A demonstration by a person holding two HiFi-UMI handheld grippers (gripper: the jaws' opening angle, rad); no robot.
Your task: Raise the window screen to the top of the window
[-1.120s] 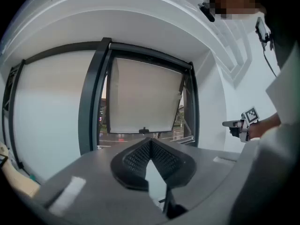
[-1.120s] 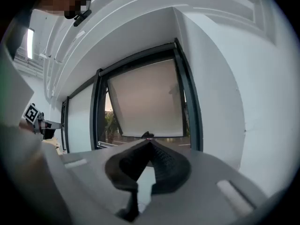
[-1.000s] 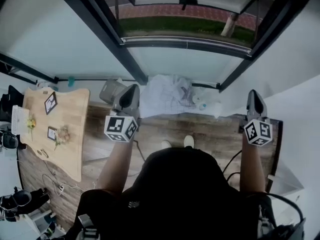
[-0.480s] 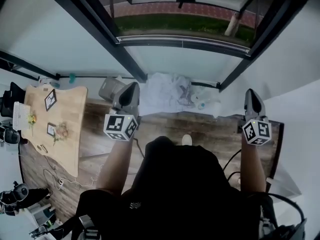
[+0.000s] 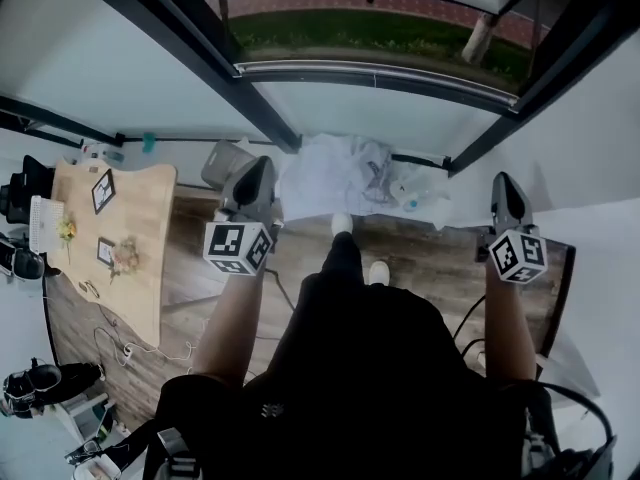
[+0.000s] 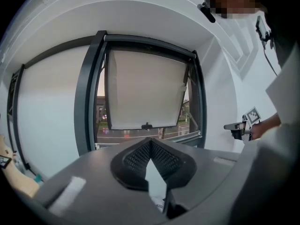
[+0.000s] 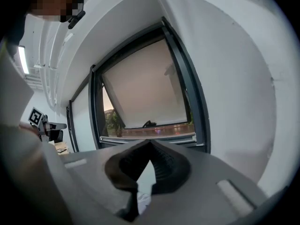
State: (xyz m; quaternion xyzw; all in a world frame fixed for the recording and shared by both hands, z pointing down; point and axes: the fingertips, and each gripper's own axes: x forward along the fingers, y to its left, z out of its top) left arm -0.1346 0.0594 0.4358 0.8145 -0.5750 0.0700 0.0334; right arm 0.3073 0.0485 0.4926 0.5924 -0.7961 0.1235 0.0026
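Probably light and floppy, the screen [image 6: 145, 88] hangs low in the window ahead; its centre handle [image 6: 147, 125] looks the firmest hold. Left gripper [image 6: 150, 142] and right gripper [image 7: 150, 142] are both closed, empty.

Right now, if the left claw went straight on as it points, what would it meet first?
Likely the screen, near its bottom handle. Nothing shows between the left claw and it, though depth is unclear.
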